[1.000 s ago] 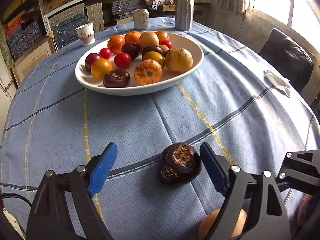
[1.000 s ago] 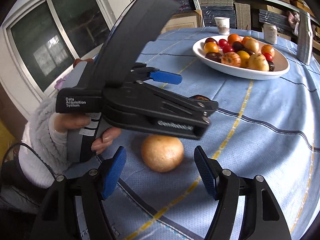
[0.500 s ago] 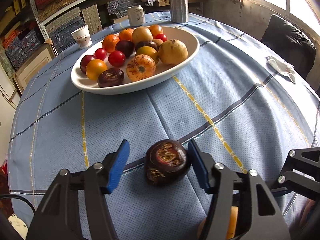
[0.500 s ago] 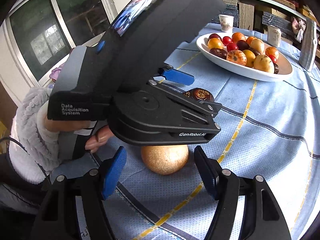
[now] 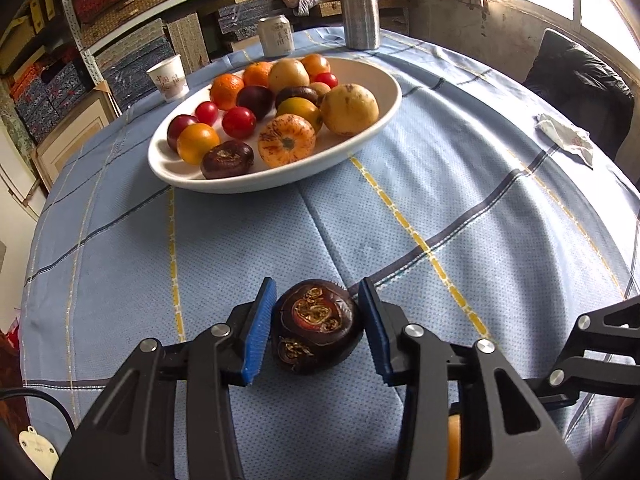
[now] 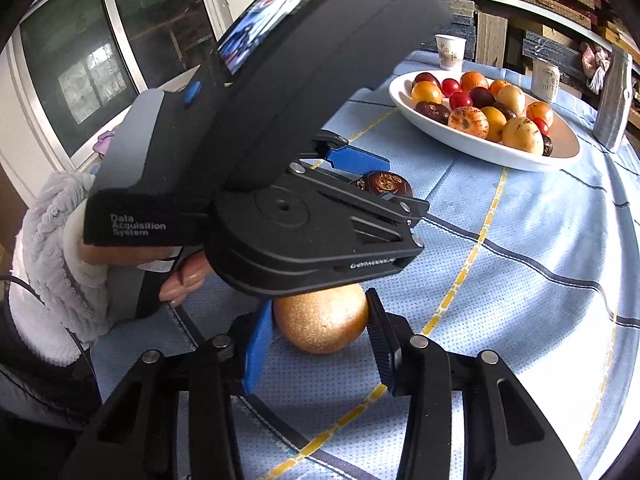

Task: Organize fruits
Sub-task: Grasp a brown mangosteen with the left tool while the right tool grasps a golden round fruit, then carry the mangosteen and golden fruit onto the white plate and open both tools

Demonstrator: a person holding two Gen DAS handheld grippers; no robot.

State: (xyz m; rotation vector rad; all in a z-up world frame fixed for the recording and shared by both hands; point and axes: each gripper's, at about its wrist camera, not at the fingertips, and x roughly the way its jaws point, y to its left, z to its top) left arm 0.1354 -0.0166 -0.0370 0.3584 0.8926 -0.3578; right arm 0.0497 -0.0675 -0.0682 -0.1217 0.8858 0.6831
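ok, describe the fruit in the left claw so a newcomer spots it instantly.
Start at the white oval dish of fruit on the blue checked tablecloth. Nearer the camera, the left claw flanks a lone dark purple fruit with crusty brown-orange scars, darker than the golden-brown fruit nearby.

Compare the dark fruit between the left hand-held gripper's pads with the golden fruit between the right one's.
The dark purple wrinkled fruit is flattened with scarred brownish patches; the golden-brown round fruit is smooth, finely speckled and fuller. Both sit on the blue checked tablecloth, each closely flanked by blue pads.
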